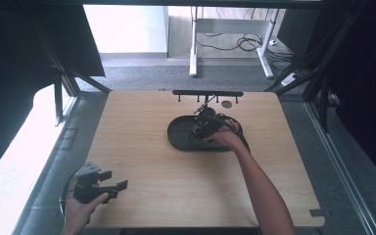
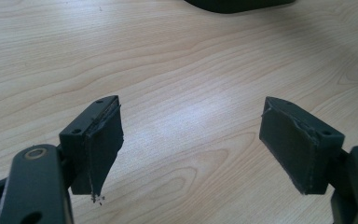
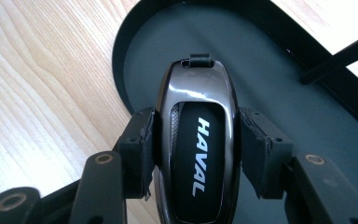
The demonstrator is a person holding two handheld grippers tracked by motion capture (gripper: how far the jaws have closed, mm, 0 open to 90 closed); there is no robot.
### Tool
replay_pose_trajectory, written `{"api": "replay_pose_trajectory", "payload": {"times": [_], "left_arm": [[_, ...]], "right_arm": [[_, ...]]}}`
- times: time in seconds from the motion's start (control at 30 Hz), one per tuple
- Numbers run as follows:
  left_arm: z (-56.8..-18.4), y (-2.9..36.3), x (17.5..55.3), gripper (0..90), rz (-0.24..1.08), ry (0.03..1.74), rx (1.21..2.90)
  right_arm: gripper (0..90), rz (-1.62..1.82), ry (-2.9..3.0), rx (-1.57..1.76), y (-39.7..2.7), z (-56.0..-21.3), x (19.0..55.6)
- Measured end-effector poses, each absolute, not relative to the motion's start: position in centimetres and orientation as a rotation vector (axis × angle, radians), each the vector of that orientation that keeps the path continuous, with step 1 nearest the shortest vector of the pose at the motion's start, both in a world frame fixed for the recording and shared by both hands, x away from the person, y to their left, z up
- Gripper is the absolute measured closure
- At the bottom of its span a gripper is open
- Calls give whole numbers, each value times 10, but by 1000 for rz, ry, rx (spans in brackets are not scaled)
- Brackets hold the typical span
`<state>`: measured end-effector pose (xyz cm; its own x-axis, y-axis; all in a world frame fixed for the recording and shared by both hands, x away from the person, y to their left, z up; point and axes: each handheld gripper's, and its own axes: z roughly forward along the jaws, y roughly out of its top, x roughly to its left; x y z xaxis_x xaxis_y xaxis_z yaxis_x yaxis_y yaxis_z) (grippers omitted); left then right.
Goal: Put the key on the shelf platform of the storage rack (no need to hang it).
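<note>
From the high view, the right gripper [image 1: 199, 128] reaches over the black oval tray [image 1: 176, 134], which lies on the wooden table [image 1: 142, 166] a little toward its far edge, just short of the black hook rail [image 1: 208, 93] that runs along that edge; what it carries is too small to make out here. The left gripper [image 1: 113, 185] rests at the table's near left corner, well apart from the tray. In the left gripper view its two jaws stand wide apart with nothing but bare wood grain between them, and the tray's rim [image 2: 235, 5] shows at the top. In the right gripper view the jaws are clamped on a car key fob [image 3: 196, 144], glossy dark shell with a HAVAL badge, held across its two long sides above the tray floor [image 3: 279, 88] near the rounded end. The fob looks light, rigid and hard, but its polished, curved flanks are likely slippery, so the hold across the waist, pads square on the widest part, seems the safest; the small loop [image 3: 199, 59] at its tip is too slight to grip.
</note>
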<state>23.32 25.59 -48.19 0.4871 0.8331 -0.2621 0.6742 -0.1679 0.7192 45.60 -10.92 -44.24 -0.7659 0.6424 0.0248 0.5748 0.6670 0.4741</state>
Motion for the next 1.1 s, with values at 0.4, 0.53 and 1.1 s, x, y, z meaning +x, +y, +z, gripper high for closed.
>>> {"api": "replay_pose_trajectory", "payload": {"times": [0.4,0.53,1.1], "left_arm": [[-482,256,233,216,241,1250,1905],[-482,256,233,215,241,1250,1909],[-483,255,234,215,239,1251,1912]], "right_arm": [[490,665,2744,1004,-110,-455,463],[490,667,2737,1014,-114,-457,466],[489,607,2725,1036,-133,-473,474]]}}
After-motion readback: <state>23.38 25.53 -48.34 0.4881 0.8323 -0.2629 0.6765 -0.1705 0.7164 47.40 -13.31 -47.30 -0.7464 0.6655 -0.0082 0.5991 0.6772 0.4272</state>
